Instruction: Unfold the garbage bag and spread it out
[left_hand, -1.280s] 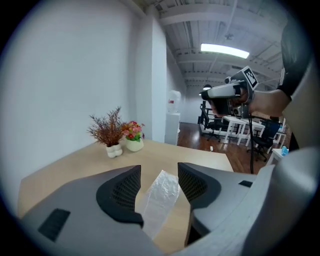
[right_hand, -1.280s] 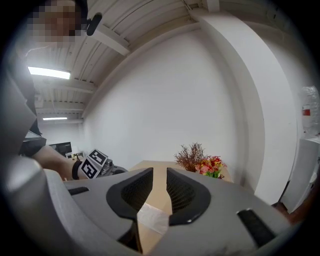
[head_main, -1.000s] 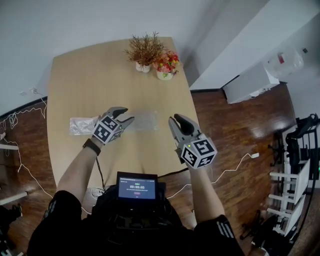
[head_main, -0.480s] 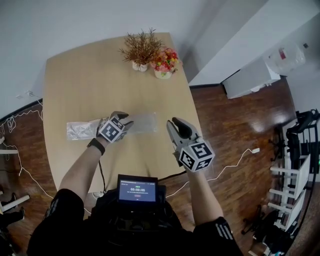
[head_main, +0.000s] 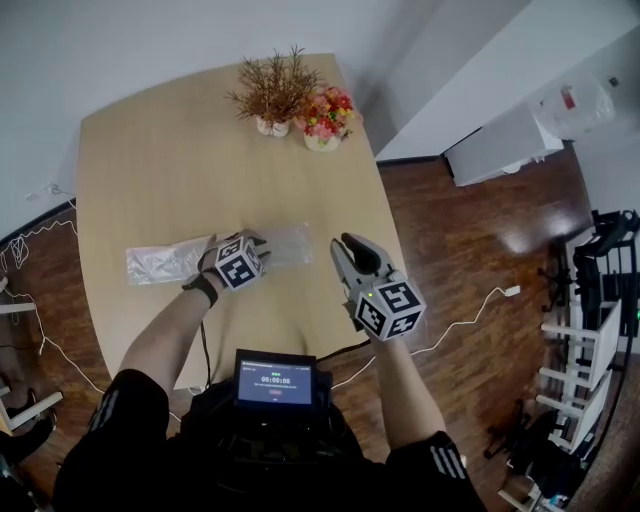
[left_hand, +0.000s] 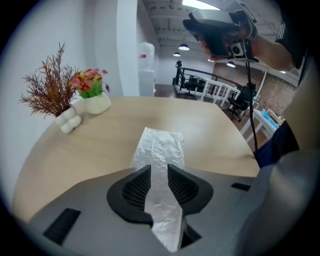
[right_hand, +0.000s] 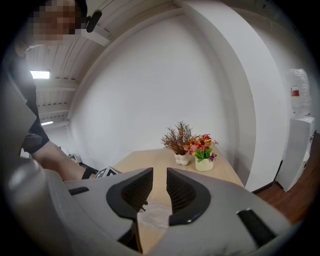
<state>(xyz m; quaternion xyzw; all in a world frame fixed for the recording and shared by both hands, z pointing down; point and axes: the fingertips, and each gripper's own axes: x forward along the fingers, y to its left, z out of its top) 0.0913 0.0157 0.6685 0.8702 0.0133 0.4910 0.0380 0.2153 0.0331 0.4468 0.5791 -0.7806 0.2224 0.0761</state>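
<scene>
On the pale wooden worktop (head_main: 150, 170) the garbage bag (head_main: 165, 262), still folded into a long, narrow, crinkled strip of clear plastic, lies flat across the near half, its left end close to the worktop's left edge. Toward the middle of the strip the left gripper (head_main: 252, 245) is down on it, the person's arm reaching in from below. In the left gripper view the bag runs straight up between the two ribbed pads and fills the narrow gap from one side to the other; the jaws are closing on it, and the wider free end of the bag lies on the wood just beyond the tips. At the far edge of the worktop, well apart from the bag, a dried plant (head_main: 268, 95) in a small white pot stands just beside a white pot of red and pink flowers (head_main: 323, 115). The right end of the bag stops short of the right gripper (head_main: 345, 250), which is held just beside it near the worktop's right edge. Its jaws stand slightly apart with nothing between the pads; its own view looks through the gap at bare wood and a bit of the clear plastic below. A small lit screen (head_main: 275, 378) sits at the person's chest. To the right is dark wooden floor (head_main: 450, 230) with a white cable (head_main: 470, 320) trailing across it.
</scene>
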